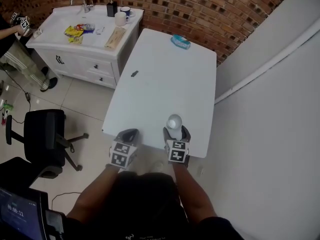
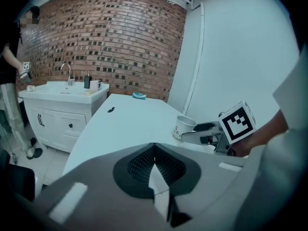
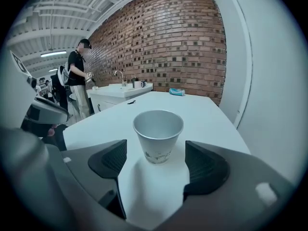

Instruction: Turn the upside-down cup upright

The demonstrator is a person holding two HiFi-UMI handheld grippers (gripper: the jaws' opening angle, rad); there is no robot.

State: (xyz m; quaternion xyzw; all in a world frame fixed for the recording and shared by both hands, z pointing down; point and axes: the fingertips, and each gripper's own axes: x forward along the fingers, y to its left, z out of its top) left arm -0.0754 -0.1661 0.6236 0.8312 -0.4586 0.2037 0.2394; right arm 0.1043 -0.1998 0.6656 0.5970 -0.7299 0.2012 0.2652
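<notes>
Across the middle of the head view stretched the white surface [image 1: 165, 74], bare for most of its length. Upper left of the frame sat the white sink cabinet [image 1: 85, 54], its top cluttered with small items, and lower left the black office chair [image 1: 42, 136].

Down at the bottom centre, both tools were at the near edge! The left gripper [image 1: 129, 134] sat just left of the action with its jaws pressed together and nothing between them. The right gripper [image 1: 176, 133] stood beside it with its jaws spread wide, one on each side of the cup [image 3: 158, 134].

And the cup was upright, mouth up, standing on the surface with a clear gap to each pad. Neither one touched it.

Far up the surface lay a teal object [image 1: 180, 42], and mid-left a tiny dark scrap [image 1: 134, 74].
</notes>
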